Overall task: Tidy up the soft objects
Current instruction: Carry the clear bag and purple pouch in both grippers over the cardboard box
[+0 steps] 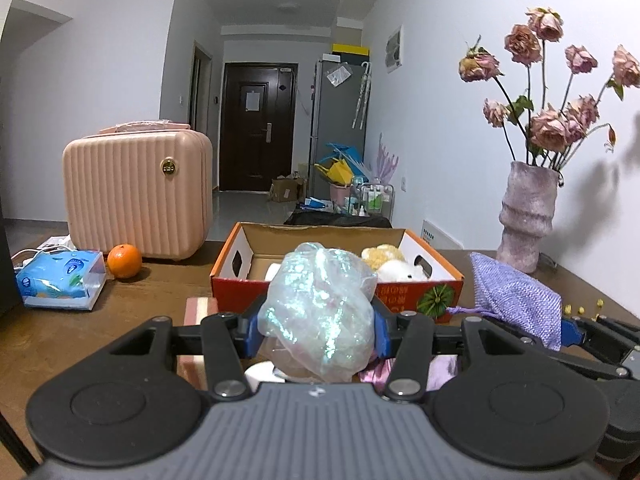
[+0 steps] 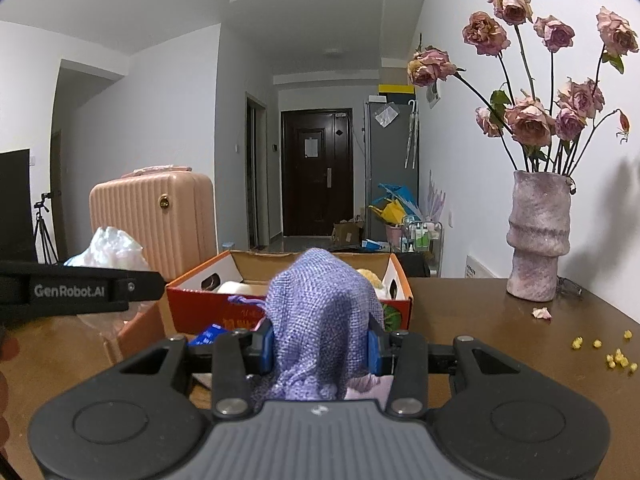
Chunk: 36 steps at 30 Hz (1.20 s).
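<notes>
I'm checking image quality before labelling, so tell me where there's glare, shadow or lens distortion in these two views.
Left wrist view: sparkly glare on the plastic bag in the left tongs; flowers cast soft shadows on the wall; dark fisheye corners, bowed walls. Right wrist view: vase shadow on the wall, the tabletop has a mild sheen, the same curved edges; the purple pouch looks sharp.
</notes>
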### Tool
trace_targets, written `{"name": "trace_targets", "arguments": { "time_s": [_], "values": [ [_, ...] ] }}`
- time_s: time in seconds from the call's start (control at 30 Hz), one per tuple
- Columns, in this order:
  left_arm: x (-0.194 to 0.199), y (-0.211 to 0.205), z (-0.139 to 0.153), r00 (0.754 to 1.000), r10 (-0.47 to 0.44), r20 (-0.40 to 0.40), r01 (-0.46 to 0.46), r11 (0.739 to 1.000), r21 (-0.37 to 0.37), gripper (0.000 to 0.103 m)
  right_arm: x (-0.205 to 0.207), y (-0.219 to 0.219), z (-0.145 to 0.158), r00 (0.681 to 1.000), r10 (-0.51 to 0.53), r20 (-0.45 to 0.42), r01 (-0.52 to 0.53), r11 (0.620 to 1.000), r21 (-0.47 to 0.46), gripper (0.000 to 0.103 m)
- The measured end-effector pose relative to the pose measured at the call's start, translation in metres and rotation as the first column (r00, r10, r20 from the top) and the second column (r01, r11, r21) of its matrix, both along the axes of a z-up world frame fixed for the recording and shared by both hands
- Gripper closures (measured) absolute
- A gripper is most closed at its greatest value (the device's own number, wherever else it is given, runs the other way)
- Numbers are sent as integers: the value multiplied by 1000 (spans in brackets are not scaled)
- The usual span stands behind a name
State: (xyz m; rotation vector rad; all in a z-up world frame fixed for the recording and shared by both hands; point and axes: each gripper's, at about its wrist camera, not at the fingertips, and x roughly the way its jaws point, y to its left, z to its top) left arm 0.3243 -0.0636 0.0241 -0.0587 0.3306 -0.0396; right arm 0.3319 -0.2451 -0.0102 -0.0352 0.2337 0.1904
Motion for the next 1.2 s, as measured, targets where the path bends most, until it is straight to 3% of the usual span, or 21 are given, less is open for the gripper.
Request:
{"name": "trace_targets", "arguments": {
  "time_s": [0.4,1.2],
  "values": [
    [40,-1,-1,1000,23,-12,-23,999,-26,51,40,-9,5,1000,-2,6,2,1000,28,62],
    [126,-12,2,998,68,-12,-68,996,-63,51,140,-20,20,1000,5,15,-5,1000,-1,62]
  ]
}}
